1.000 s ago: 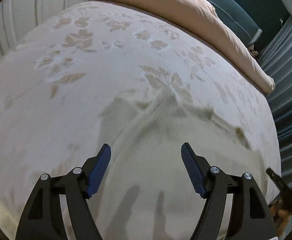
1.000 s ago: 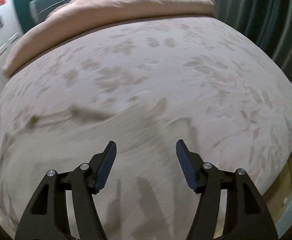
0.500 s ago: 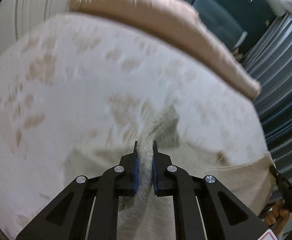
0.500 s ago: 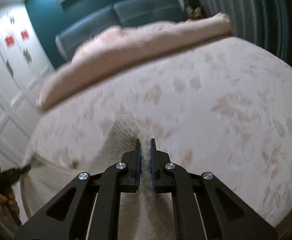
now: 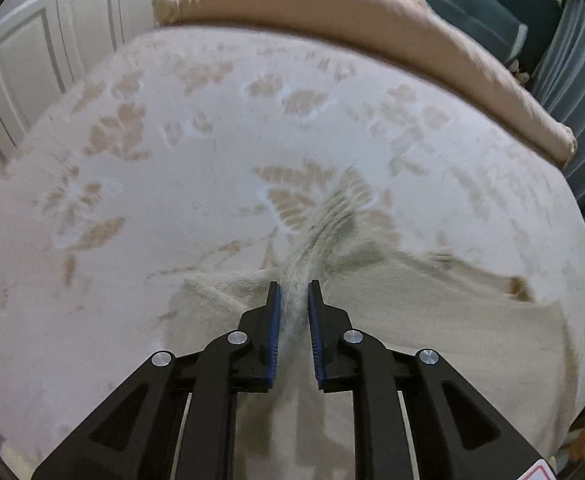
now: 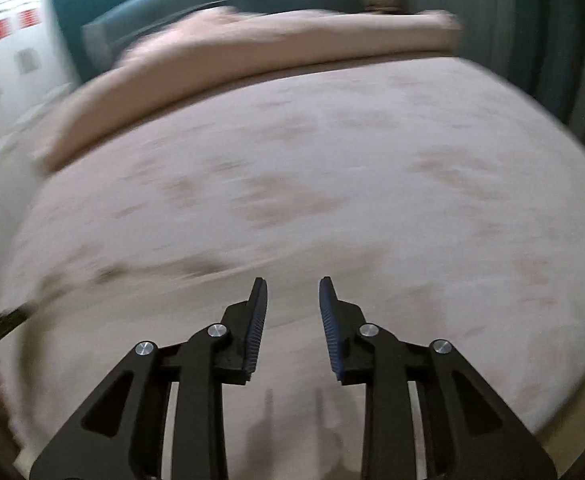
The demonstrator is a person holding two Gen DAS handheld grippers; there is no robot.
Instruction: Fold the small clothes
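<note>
1. Pinching a raised ridge of the cream knit garment (image 5: 432,320), the left gripper (image 5: 294,292) has its blue-padded fingers (image 5: 275,320) drawn close together, with a strip of the ribbed fabric running up between them and past their tips.
2. The garment spreads out on the bed (image 5: 172,160) below and to the right of that gripper; its flat part reaches toward the right edge of the left wrist view, and a small tan tag or corner (image 5: 518,286) shows at its far right edge.
3. A loose fold of the same knit lies just left of the left gripper's fingers, on the floral bedspread.
4. The right gripper (image 6: 293,292) hangs over the bed with its fingers apart at a moderate width and nothing between them.
5. The right wrist view is heavily blurred; a pale cloth edge with a dark streak lies to the left of and beyond the right gripper, but whether that is the garment cannot be told for certain.
6. A folded peach quilt (image 5: 332,12) lies along the far edge of the bed, well apart from both grippers, in front of a teal headboard (image 6: 212,4).
</note>
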